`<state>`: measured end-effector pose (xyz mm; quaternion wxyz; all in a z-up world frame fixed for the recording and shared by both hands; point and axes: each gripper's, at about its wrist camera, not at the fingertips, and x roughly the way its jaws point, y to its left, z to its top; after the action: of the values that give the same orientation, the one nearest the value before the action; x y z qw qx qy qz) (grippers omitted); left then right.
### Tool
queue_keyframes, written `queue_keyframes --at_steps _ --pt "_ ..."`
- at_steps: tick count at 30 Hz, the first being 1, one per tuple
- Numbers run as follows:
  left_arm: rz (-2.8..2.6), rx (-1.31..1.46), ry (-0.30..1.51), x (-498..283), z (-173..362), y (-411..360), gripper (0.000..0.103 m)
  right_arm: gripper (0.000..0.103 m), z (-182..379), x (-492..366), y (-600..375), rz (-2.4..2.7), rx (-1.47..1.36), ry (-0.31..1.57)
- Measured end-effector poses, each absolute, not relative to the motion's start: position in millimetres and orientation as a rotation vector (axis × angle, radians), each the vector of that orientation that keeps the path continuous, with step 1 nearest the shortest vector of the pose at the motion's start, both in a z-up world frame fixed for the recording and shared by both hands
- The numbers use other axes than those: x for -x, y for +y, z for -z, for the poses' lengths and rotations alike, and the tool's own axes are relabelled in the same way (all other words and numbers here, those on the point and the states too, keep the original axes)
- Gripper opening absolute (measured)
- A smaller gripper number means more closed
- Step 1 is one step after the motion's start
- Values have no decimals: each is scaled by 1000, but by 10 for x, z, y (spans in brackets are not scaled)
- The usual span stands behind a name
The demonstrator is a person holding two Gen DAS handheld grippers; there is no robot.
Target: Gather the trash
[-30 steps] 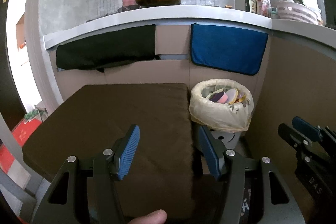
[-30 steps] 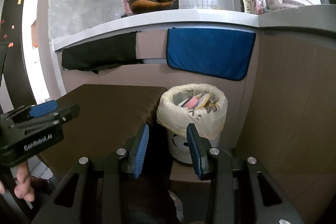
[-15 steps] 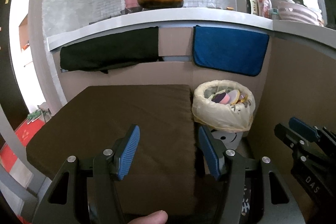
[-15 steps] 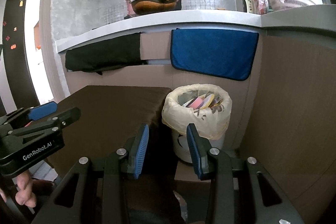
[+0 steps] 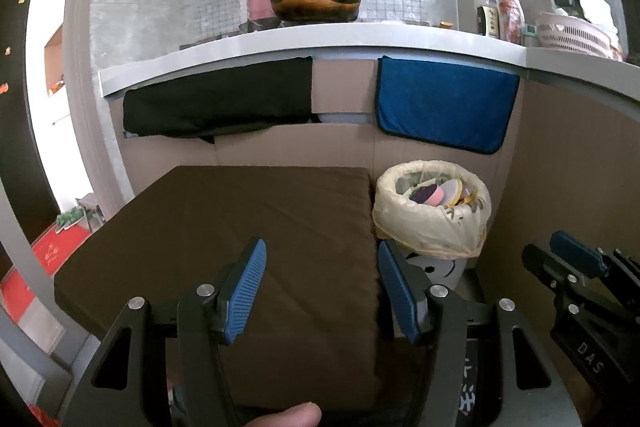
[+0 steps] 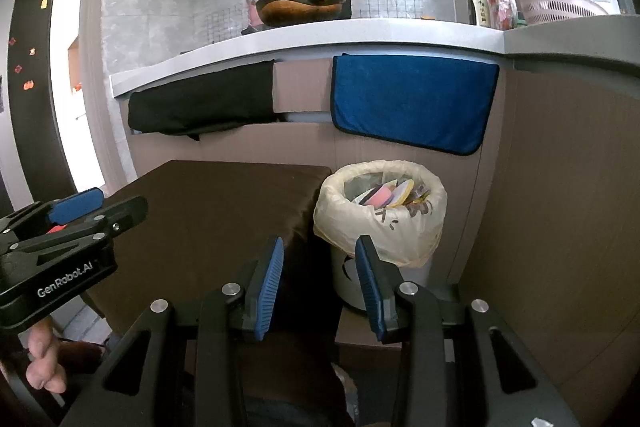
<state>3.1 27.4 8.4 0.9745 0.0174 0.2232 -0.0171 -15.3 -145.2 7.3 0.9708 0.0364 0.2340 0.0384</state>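
- One trash bin (image 5: 432, 223) stood on the floor just beside the right edge of the table (image 5: 224, 227), in the corner where the back panel met the side panel. A pale yellow bag (image 6: 380, 223) lined it and folded down over its rim.
- Inside the bin lay several pieces of trash (image 5: 436, 191): flat round and card-like items in pink, purple and yellow. An exact count was not possible.
- You held two grippers, one in each hand, and neither held anything.
- Your left gripper (image 5: 320, 291) hung over the near part of the table with its blue-padded jaws spread wide apart.
- Your right gripper (image 6: 320, 283) pointed at the gap between the table edge and the bin, its jaws parted around empty space.
- The table was covered by one dark brown cloth, and nothing showed on the part in view.
- Two cloths hung from the counter edge behind it: one black cloth (image 5: 216, 103) on the left and one blue towel (image 5: 444, 107) on the right, directly above the bin.
- On the grey counter (image 5: 280, 43) sat one wok (image 5: 316, 5) with a wooden handle, in front of a wall painted with two cartoon figures.
- Further right on the counter were bottles (image 5: 500, 15) and one pink basket (image 5: 572, 35).
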Motion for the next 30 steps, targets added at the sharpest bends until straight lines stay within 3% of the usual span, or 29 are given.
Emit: queue_keyframes --at_steps 30 --pt "45 -37 446 -16 -90 255 59 35 -90 155 -1462 -72 -67 460"
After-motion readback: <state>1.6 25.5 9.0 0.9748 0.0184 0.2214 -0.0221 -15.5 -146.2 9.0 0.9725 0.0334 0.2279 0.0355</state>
